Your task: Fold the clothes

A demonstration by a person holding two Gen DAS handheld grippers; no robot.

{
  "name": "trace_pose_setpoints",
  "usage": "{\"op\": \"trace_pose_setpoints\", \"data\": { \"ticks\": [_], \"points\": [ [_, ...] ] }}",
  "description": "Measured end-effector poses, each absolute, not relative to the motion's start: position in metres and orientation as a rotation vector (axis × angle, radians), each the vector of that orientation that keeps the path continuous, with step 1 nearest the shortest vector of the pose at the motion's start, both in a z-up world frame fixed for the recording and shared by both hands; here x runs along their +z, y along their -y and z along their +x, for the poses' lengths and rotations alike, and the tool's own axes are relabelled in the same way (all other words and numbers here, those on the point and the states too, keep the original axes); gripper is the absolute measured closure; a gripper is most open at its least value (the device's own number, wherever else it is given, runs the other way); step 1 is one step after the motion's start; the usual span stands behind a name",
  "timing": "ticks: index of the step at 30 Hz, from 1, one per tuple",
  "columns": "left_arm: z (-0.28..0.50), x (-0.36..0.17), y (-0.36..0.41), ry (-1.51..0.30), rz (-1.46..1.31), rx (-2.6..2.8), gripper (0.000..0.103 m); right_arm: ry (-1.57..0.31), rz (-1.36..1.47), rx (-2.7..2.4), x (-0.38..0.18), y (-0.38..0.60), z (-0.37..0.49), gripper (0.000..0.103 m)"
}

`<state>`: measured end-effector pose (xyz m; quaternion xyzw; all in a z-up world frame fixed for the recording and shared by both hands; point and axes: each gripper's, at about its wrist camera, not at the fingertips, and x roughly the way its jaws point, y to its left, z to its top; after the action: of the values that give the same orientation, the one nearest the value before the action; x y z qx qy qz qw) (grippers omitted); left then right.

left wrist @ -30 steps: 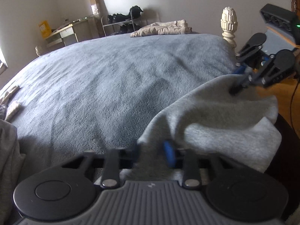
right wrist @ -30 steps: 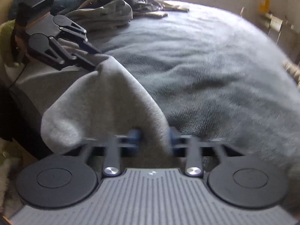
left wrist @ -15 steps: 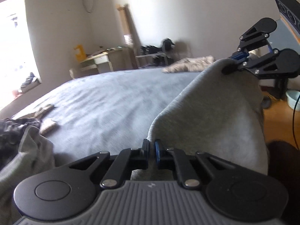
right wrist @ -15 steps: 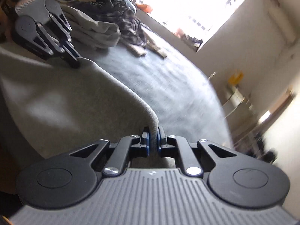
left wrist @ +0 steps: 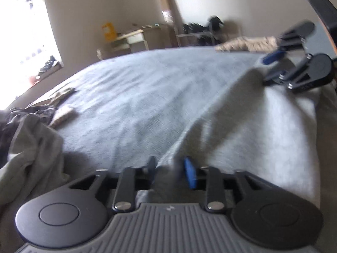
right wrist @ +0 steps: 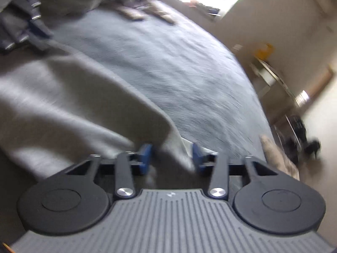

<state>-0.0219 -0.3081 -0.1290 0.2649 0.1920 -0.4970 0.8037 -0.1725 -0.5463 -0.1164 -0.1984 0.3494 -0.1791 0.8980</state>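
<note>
A light grey garment (left wrist: 242,130) lies spread over the near right part of the blue-grey bed cover (left wrist: 147,97). My left gripper (left wrist: 170,169) sits at the garment's near corner. Its jaws are opening, and the cloth lies loose between the pads. My right gripper (left wrist: 271,66) is at the far right corner of the same garment, blurred. In the right wrist view the right gripper (right wrist: 171,155) is opening too, with the edge of the garment (right wrist: 73,97) slack between its blue pads. The left gripper (right wrist: 25,27) shows as a blur at the upper left.
A heap of grey and dark clothes (left wrist: 31,147) lies at the left of the bed, with small rolled items (left wrist: 63,116) beside it. A beige garment (left wrist: 248,44) rests at the far edge. Beyond the bed stand a desk (left wrist: 134,38) and a shoe rack (left wrist: 200,31).
Both grippers held the grey garment's edge pinched and raised. Now both sets of jaws have parted and the garment has sunk flat onto the bed. Both views have swung sideways.
</note>
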Motion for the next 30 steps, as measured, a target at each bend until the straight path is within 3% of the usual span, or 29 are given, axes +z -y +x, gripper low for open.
{"op": "trace_pose_setpoints", "data": {
  "ticks": [3, 7, 16, 24, 30],
  "points": [
    [-0.026, -0.107, 0.283, -0.394, 0.464, -1.018, 0.052, -0.621, -0.233, -0.461, -0.086, 0.561, -0.202, 0.046],
    [-0.048, -0.08, 0.237, -0.367, 0.316, -0.98, 0.035, -0.539, 0.061, -0.444, -0.059, 0.572, -0.255, 0.038],
    [-0.079, -0.081, 0.096, -0.537, 0.048, -0.824, 0.035, -0.537, 0.482, -0.285, -0.058, 0.527, -0.278, 0.038],
    [-0.061, -0.102, -0.074, -0.637, -0.226, -0.459, 0.036, -0.617, 0.653, -0.001, -0.058, 0.462, -0.201, 0.038],
    [-0.033, -0.099, -0.114, -0.564, -0.254, -0.36, 0.036, -0.689, 0.623, 0.283, -0.054, 0.384, -0.092, 0.036]
  ]
}}
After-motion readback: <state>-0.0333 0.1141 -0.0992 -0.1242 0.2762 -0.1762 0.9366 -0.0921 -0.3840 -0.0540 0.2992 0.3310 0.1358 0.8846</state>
